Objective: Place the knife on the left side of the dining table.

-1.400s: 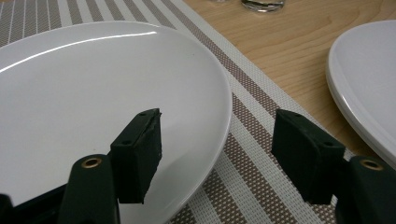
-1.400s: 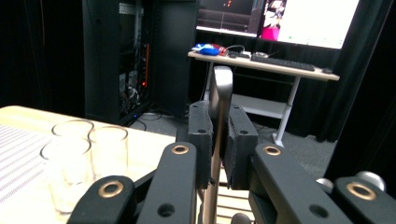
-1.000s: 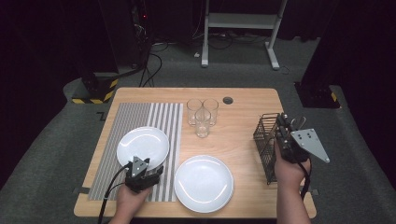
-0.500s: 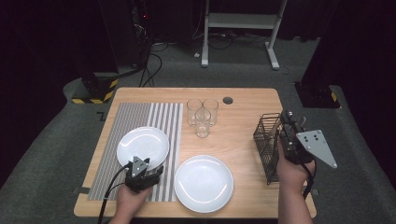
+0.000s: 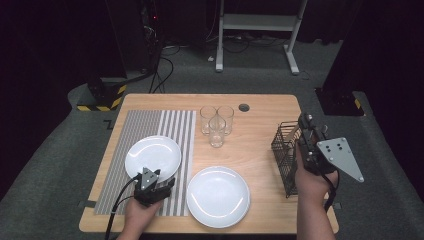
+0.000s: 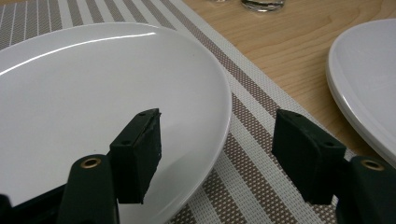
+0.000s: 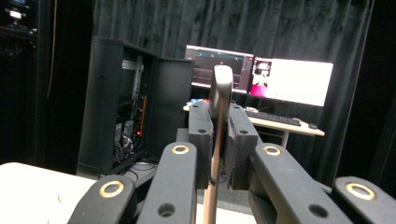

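A light wooden table (image 5: 260, 150) carried a grey-and-white striped woven placemat (image 5: 150, 125), a round white plate (image 5: 218, 196), three clear drinking glasses (image 5: 216, 125) and a black wire basket (image 5: 285, 150).

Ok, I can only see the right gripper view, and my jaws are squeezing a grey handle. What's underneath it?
Observer: In the high view, the right gripper holds that grey handle over a black wire basket at the right side of the table.
Operator: What's my other gripper doing?
Observer: The left gripper has its jaws open, one over a white plate, the other over the striped mat under it.
Operator: Any more dishes?
Observer: A second white plate sits on the bare wood beside the mat, and three glasses stand behind it.
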Tool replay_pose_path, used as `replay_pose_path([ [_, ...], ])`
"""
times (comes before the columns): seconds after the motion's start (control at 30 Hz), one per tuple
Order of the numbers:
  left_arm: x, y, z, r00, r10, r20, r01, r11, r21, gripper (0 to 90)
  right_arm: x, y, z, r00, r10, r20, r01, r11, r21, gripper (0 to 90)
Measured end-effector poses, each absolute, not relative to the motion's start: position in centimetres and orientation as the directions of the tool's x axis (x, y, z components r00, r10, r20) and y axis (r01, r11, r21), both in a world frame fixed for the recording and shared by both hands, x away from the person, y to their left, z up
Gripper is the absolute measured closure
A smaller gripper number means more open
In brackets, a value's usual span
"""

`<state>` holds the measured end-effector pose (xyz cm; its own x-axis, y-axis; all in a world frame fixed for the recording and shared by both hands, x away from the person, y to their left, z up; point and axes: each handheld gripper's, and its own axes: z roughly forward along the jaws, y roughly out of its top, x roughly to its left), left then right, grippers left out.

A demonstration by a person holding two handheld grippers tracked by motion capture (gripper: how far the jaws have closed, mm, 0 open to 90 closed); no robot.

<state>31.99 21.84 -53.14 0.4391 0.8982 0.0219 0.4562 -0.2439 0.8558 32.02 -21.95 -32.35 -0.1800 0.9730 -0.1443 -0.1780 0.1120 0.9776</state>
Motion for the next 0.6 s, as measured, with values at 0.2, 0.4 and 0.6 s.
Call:
replay_pose_path([
  [0.2, 32.0, 21.9, -53.1, 0.44, 0.898, 0.021, 0.456, -0.243, 0.856, 33.1, 32.1, -21.3, -32.3, -0.199, 0.969, -0.145, -0.178, 0.11, 0.978, 83.2],
  [0.4, 32.0, 21.9, -53.1, 0.44, 0.898, 0.019, 0.456, -0.242, 0.856, 33.1, 32.2, -20.8, -32.6, -0.216, 0.966, -0.142, -0.173, 0.105, 0.979, 83.2],
  [0.6, 32.0, 21.9, -53.1, 0.441, 0.897, 0.018, 0.456, -0.242, 0.856, 33.2, 32.2, -20.2, -32.9, -0.235, 0.962, -0.135, -0.163, 0.098, 0.982, 83.2],
])
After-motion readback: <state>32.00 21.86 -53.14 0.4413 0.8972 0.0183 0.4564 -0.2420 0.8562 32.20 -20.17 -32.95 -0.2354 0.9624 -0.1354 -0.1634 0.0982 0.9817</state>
